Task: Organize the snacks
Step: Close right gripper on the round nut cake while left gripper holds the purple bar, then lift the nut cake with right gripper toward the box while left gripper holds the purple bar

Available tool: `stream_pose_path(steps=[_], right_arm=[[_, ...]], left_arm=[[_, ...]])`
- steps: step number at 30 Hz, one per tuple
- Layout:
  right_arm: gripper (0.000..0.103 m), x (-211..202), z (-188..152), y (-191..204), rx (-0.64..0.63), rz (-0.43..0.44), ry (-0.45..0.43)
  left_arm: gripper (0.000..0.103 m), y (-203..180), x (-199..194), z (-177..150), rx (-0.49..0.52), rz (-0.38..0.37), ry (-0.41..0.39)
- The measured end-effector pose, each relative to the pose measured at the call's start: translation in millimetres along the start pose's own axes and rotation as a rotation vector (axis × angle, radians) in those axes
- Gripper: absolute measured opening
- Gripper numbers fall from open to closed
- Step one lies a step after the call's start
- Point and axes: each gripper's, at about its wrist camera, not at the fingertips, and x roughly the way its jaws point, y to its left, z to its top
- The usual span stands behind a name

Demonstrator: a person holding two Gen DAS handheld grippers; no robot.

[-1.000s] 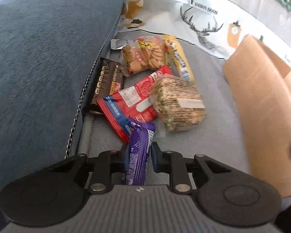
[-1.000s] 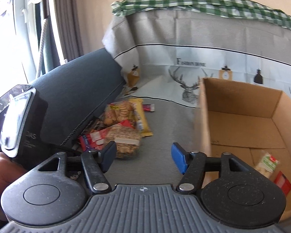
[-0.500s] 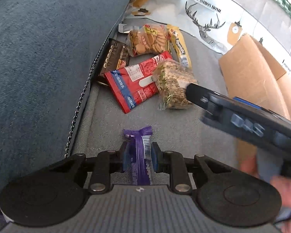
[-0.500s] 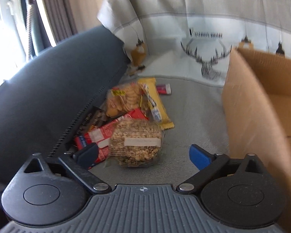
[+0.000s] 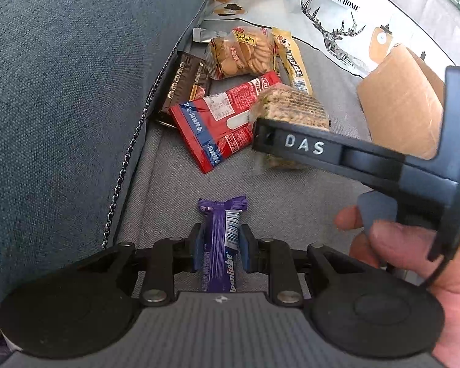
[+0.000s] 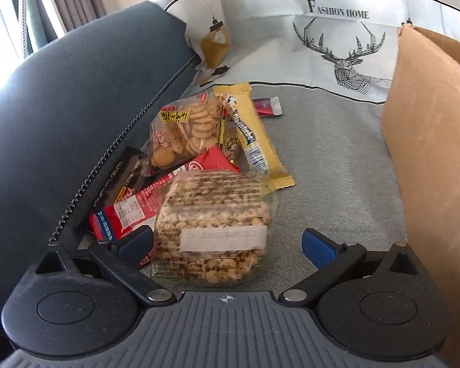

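Note:
My left gripper (image 5: 219, 250) is shut on a purple snack bar (image 5: 220, 245) and holds it above the grey sofa seat. My right gripper (image 6: 227, 242) is open, with its jaws on either side of a clear pack of peanut brittle (image 6: 213, 227); that pack also shows in the left wrist view (image 5: 294, 107). Behind it lie a red packet (image 6: 156, 199), a bag of round biscuits (image 6: 184, 128), a yellow bar (image 6: 251, 141) and a dark brown bar (image 5: 184, 86). The right gripper's body (image 5: 337, 150) crosses the left wrist view.
A cardboard box (image 6: 429, 141) stands on the seat to the right of the snacks. The dark blue sofa back (image 6: 76, 98) with a zipper rises on the left. A deer-print cloth (image 6: 337, 40) covers the far end. A small red sachet (image 6: 266, 105) lies beyond the yellow bar.
My left gripper has pulled back from the pile with the purple bar. My right gripper has moved left and down to the peanut brittle pack, jaws open around it.

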Motion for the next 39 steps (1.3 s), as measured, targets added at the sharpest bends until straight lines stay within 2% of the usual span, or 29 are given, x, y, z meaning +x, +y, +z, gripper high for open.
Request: stream_pose_path(steps=[2,3,4,10,16,24,27,32,39], right_arm=[[0.096,3.8,-0.9,1.8,-0.026,-0.014,0.014],[0.086,4.4,-1.8,2.2,-0.036,-0.012,0.018],[0.083,2.9,-2.1,2.3,-0.043,-0.017,0.011],[0.081,-22.3,1.8,-3.3,-0.063,-0.028,-0.032],[0.081,-78.6,-3.0,-3.3,-0.157,0.007,-0.074],[0.081,-143.1,-52.6,-6.0,-0.227,0.050,-0.080],[0.081,-146.4,-74.2,-1.1,-0.266,0.058,-0.052],[0.081,-125.3,-99.0,0.0,-0.313,0.029,0.044],[0.084,-110.6,-103.7,-0.9,-0.302,0.022,0.084]], left_arm=[[0.027,-0.8,0.3,0.2,0.001,0.003,0.000],[0.027,-1.1,0.8,0.7,0.002,0.004,0.000],[0.027,-1.4,1.4,1.2,0.002,0.005,0.000],[0.032,-0.5,1.6,1.4,-0.002,-0.014,0.000],[0.033,6.5,-3.7,0.2,-0.015,-0.067,-0.011],[0.034,4.2,-10.5,-4.9,-0.015,-0.083,-0.028],[0.035,3.4,-10.9,-5.2,-0.011,-0.076,-0.024],[0.042,2.6,-10.5,-8.2,-0.012,-0.064,0.006],[0.042,-8.6,-13.9,-18.4,0.033,-0.010,0.015]])
